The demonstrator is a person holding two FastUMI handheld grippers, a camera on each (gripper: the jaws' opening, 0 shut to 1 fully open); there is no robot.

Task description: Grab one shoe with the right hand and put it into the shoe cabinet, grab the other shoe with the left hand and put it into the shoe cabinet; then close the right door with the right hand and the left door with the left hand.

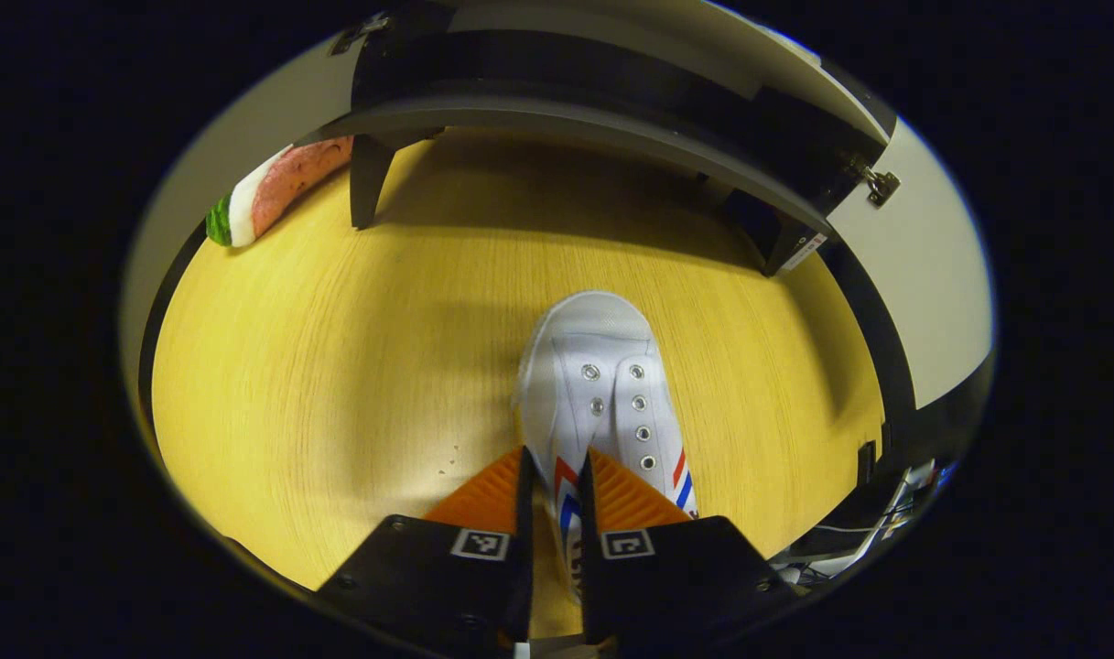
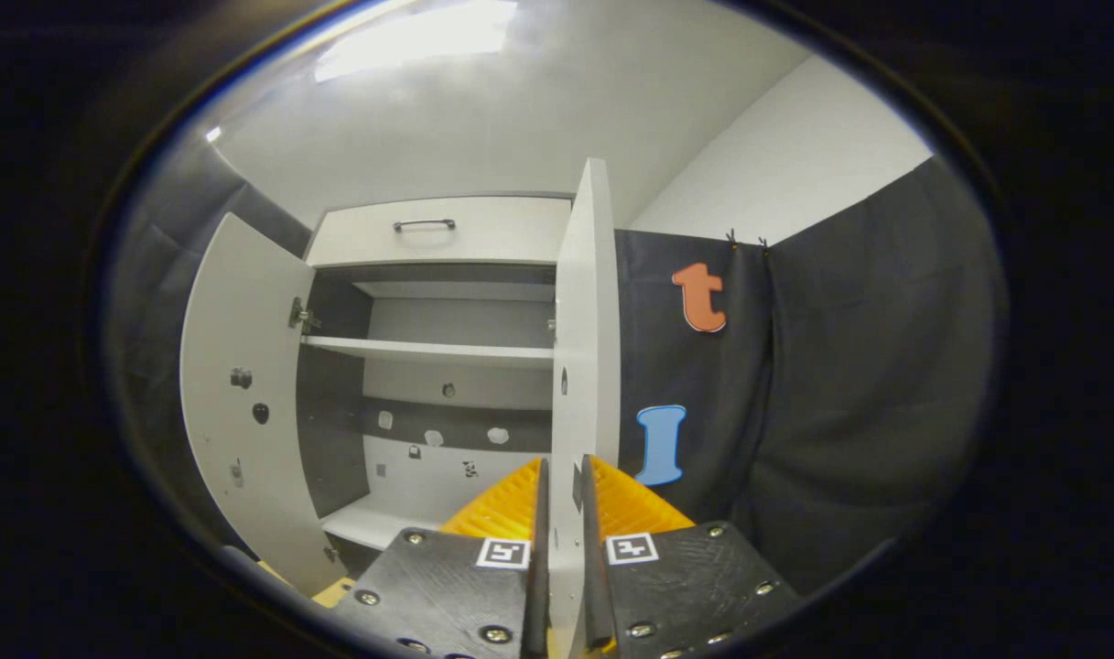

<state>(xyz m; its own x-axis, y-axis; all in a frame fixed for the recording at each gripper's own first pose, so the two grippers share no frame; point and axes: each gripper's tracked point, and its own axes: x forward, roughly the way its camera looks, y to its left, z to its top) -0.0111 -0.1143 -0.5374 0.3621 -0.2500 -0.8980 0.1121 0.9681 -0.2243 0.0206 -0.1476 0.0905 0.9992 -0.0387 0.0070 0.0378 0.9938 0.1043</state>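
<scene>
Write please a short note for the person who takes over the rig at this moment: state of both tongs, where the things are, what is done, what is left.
Left tongs: shut on the white canvas shoe with red and blue stripes, on its rear part; the shoe is over the yellow wooden floor, its toe toward the cabinet's dark base.
Right tongs: shut on the edge of the open white right door.
White left door: open. No shoe visible on the white shelves.
Left: put this shoe in, close both doors. The other shoe's place I cannot tell.
</scene>
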